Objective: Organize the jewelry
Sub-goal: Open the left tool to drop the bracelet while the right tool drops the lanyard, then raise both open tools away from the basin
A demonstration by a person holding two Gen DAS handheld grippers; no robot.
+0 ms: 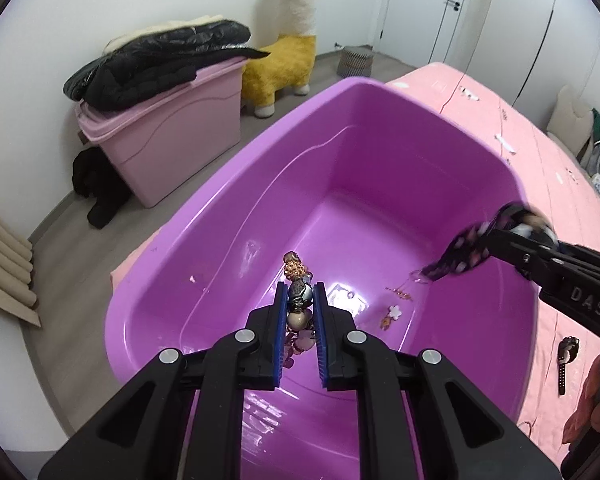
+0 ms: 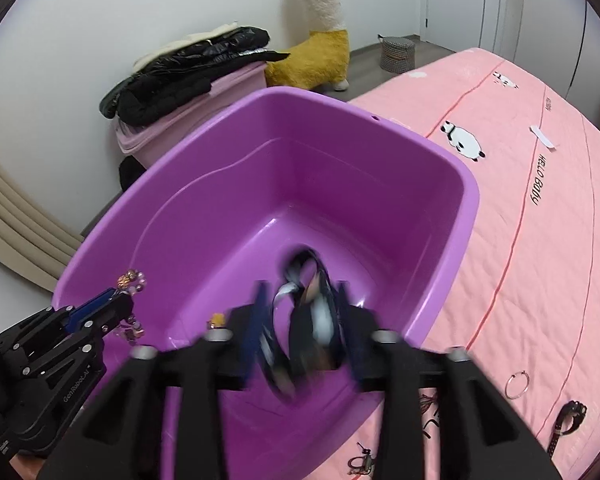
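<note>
Here the left gripper (image 1: 300, 300) pinches a beaded bracelet (image 1: 298, 280) above the purple tub (image 1: 220, 248). The right gripper (image 2: 302, 312) stands part-open, its jaws loose around a blurred dark spotted band (image 2: 300, 320).

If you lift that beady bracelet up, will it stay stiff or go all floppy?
Probably floppy: the bead bracelet, pinched in the left tool, droops in a loose string below the pads. The round, shiny beads look hard, so it might slip a little. Dropped into the purple tub, it would likely rattle, not bounce.
</note>
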